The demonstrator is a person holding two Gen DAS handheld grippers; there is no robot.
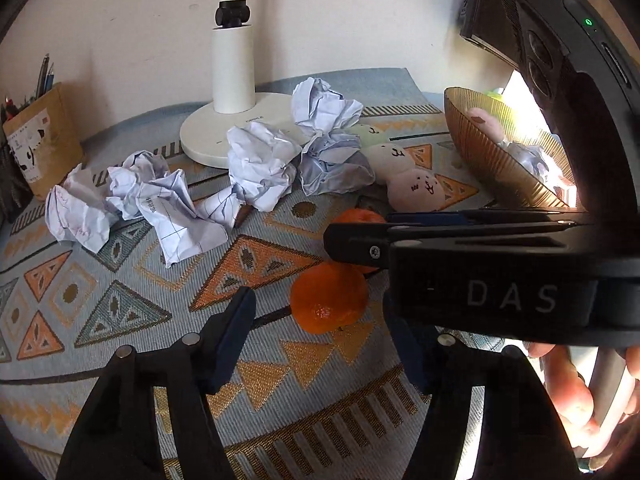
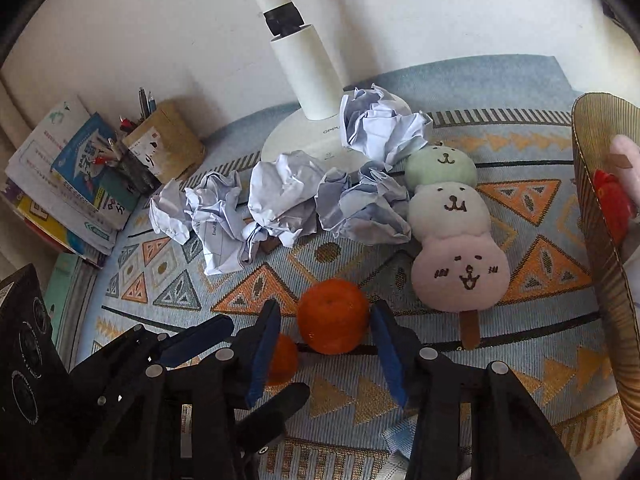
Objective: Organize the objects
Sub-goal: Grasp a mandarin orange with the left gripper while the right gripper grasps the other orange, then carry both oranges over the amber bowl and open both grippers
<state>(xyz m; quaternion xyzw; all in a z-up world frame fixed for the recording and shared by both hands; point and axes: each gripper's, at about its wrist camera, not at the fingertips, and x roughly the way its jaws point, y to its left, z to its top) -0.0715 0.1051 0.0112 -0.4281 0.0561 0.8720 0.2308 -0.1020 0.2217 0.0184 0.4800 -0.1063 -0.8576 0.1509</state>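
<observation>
Sorting has barely begun, judging from how the things lie on the patterned woven cloth of the table [image 2: 520, 412]. At right of frame in both views stands a ribbed amber glass bowl [image 1: 480, 156], already holding a pink plush piece, a red item and what may be a paper ball; its contents are partly hidden. Still loose at centre frame are the crumpled white paper balls [image 2: 280, 196], strewn in front of the white desk lamp base [image 1: 208, 136], and the three-ball plush dango toy in green, white and pink [image 2: 452, 228], lying just beside the papers.

Two round orange tangerines remain on the cloth. The right gripper [image 2: 326, 356], low in the right wrist view, has its blue pads either side of the farther tangerine [image 2: 332, 316]; the right pad appears to touch the fruit, the left shows a slight gap, so a firm clamp cannot be confirmed. The left gripper [image 1: 320, 340] stands apart around the nearer tangerine [image 1: 328, 300], its pads clear of the peel.

A cardboard pen holder [image 2: 164, 148] and stacked books [image 2: 68, 184] at left of frame appear already in place.
</observation>
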